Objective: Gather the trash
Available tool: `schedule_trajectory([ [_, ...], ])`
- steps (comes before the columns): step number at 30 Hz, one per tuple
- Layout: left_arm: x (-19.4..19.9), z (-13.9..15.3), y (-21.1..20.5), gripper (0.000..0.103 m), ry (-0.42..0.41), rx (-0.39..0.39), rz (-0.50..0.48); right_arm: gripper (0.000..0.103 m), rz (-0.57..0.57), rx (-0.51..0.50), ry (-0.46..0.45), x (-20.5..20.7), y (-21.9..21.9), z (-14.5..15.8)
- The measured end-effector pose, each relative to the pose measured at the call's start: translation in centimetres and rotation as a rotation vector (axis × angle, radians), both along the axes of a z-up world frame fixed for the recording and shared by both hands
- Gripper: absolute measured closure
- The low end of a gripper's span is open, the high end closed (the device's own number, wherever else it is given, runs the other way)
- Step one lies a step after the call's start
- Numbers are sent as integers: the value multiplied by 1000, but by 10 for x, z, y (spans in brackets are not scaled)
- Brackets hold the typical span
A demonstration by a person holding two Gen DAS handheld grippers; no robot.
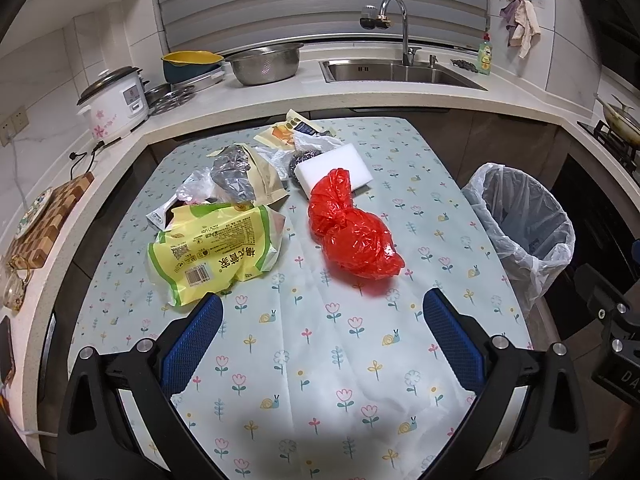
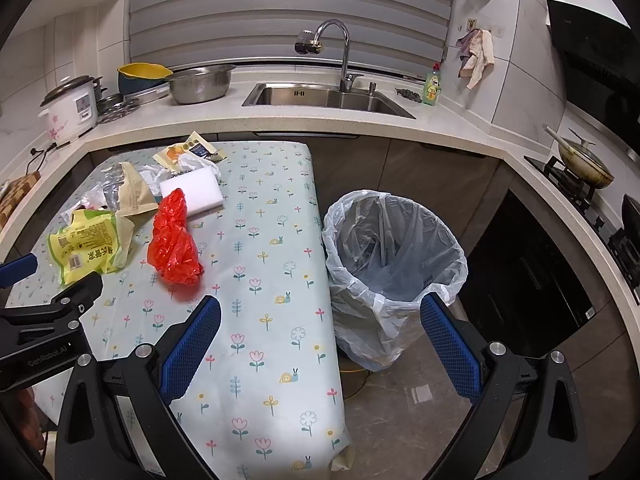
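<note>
Floral-patterned cloth covers the table (image 1: 320,360), which carries all the trash at its far half; nothing has yet reached the lined bin (image 2: 394,264) standing on the floor just beside the table's right edge. Largest of the litter is the yellow-green snack bag (image 1: 216,252), then the red plastic bag (image 1: 354,232), the white foam block (image 1: 334,168) behind it, and a heap of crumpled wrappers (image 1: 240,176) at the back. Left hand-held gripper (image 1: 322,308) hovers over bare cloth, jaws spread wide and empty; right hand-held gripper (image 2: 320,312) likewise wide and empty, straddling the table edge and bin. Risk noted: thin film may slip from a shallow pinch, and the loose liner could snag or the light bin tip.
</note>
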State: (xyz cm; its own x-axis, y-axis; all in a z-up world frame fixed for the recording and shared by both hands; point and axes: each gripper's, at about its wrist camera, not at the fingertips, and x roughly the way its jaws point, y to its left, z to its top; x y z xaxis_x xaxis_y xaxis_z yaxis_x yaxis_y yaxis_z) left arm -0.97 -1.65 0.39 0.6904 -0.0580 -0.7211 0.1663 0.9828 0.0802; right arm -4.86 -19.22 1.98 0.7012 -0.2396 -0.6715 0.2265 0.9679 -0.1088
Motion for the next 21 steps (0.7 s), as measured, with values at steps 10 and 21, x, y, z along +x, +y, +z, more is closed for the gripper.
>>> schedule_trajectory([
  [10, 0, 0, 0, 7, -1, 0, 1, 7, -1, 0, -6, -3, -1, 0],
  [21, -1, 1, 0, 7, -3, 1, 1, 7, -4, 4, -10, -5, -4, 0],
])
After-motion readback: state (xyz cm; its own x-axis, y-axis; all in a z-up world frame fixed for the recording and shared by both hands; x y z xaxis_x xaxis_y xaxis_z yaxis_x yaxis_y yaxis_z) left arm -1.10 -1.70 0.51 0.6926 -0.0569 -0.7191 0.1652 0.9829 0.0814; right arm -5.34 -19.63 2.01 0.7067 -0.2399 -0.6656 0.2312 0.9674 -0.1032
